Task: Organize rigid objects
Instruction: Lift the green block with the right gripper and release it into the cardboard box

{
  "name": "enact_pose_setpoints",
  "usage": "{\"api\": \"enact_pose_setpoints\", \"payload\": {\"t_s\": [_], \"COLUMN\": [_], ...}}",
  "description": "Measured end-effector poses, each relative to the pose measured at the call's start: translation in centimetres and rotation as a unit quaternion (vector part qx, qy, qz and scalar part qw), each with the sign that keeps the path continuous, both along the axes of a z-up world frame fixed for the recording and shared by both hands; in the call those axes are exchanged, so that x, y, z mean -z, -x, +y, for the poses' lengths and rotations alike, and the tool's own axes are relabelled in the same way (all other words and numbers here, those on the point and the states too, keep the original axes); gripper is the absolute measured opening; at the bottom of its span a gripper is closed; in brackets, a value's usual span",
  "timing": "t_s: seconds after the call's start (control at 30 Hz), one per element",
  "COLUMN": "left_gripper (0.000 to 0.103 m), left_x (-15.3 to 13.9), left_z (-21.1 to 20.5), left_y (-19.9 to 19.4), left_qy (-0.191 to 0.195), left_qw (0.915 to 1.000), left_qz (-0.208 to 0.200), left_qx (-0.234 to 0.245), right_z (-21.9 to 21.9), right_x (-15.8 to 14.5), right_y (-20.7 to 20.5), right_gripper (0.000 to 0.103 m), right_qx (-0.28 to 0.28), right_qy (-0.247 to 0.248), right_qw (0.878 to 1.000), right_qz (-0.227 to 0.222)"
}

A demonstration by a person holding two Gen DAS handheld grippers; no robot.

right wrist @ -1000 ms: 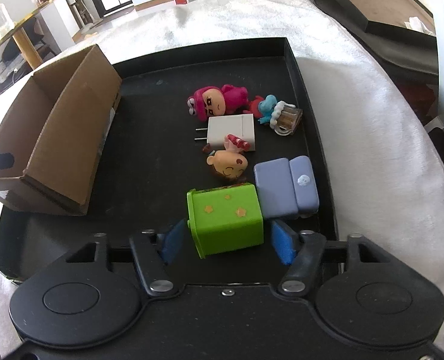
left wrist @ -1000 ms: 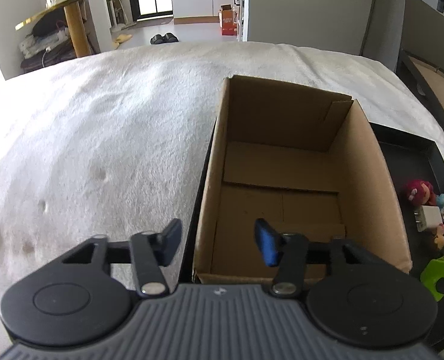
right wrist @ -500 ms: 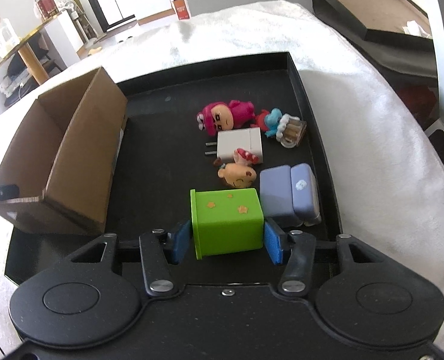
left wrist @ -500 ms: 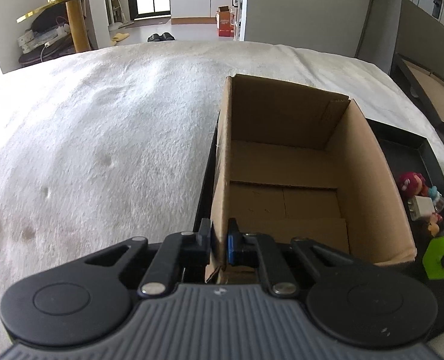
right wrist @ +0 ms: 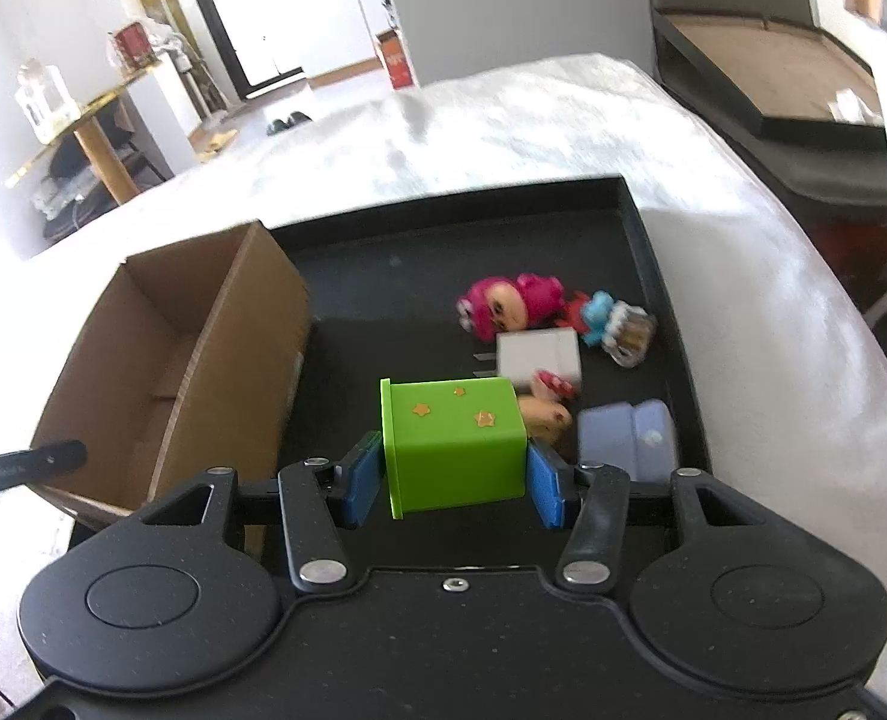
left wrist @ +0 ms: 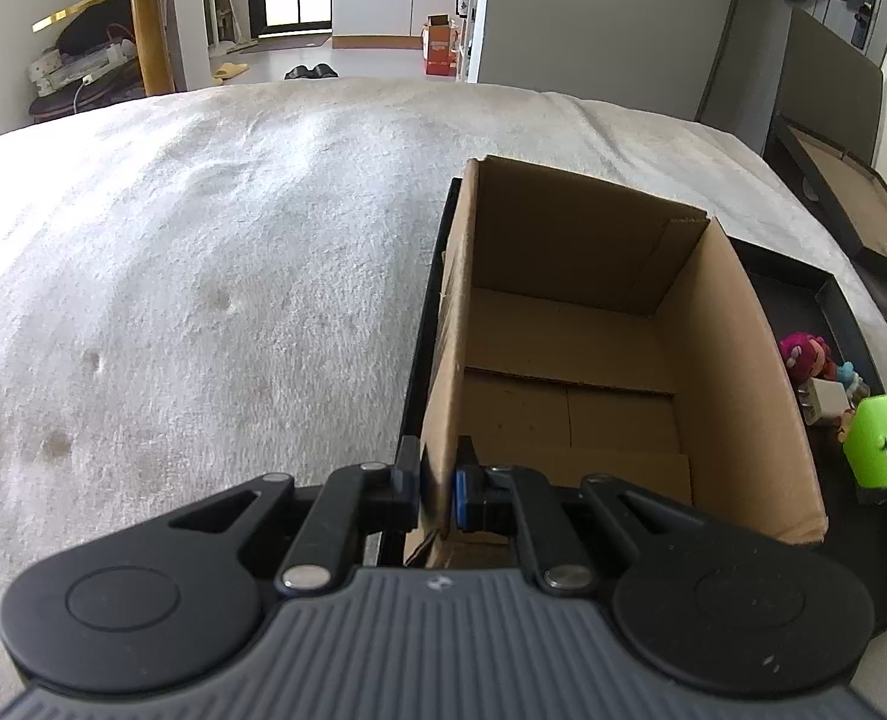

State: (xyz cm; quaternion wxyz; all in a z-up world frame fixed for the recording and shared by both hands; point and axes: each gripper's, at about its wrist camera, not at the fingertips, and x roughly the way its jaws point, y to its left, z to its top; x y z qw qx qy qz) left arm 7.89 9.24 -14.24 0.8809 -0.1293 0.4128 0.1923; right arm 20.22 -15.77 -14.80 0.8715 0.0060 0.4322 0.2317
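Observation:
My left gripper (left wrist: 437, 489) is shut on the near left wall of the empty cardboard box (left wrist: 569, 360), which stands on the left side of the black tray (right wrist: 443, 252); the box also shows in the right wrist view (right wrist: 167, 360). My right gripper (right wrist: 454, 477) is shut on a green block with gold stars (right wrist: 452, 441) and holds it above the tray. The block also shows at the right edge of the left wrist view (left wrist: 878, 444). A pink doll (right wrist: 509, 306), a white charger (right wrist: 539, 354), a blue figure (right wrist: 599, 312) and a lilac case (right wrist: 626, 441) lie on the tray.
The tray rests on a white fluffy blanket (left wrist: 203, 270). A small figure (right wrist: 542, 411) lies beside the green block. A dark framed board (right wrist: 767, 54) lies off to the right. A gold-edged side table (left wrist: 137, 18) stands beyond the bed.
My left gripper closed from open onto the box's left wall. My right gripper closed on the green block and lifted it off the tray.

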Motion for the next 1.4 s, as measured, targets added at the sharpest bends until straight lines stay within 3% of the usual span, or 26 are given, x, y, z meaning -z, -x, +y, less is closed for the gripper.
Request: {"api": "enact_pose_setpoints", "payload": {"t_s": [0.3, 0.7, 1.2, 1.4], "left_gripper": [0.010, 0.011, 0.011, 0.013], "left_x": [0.0, 0.0, 0.1, 0.3], "left_z": [0.4, 0.7, 1.0, 1.3], "left_y": [-0.1, -0.3, -1.2, -1.3], "left_qy": [0.008, 0.009, 0.006, 0.015], "left_qw": [0.9999, 0.9999, 0.9997, 0.9994], "left_qz": [0.005, 0.012, 0.022, 0.030], "left_qx": [-0.004, -0.004, -0.005, -0.005], "right_z": [2.6, 5.4, 9.8, 12.0], "right_x": [-1.9, -3.1, -4.5, -4.1], "right_y": [0.2, 0.1, 0.4, 0.7], "right_gripper": [0.049, 0.049, 0.049, 0.050], "right_qx": [-0.036, -0.077, -0.144, -0.169], "right_qy": [-0.033, -0.076, -0.113, -0.104], "right_qw": [0.997, 0.989, 0.978, 0.976], "right_qz": [-0.059, -0.096, -0.103, -0.093]}}
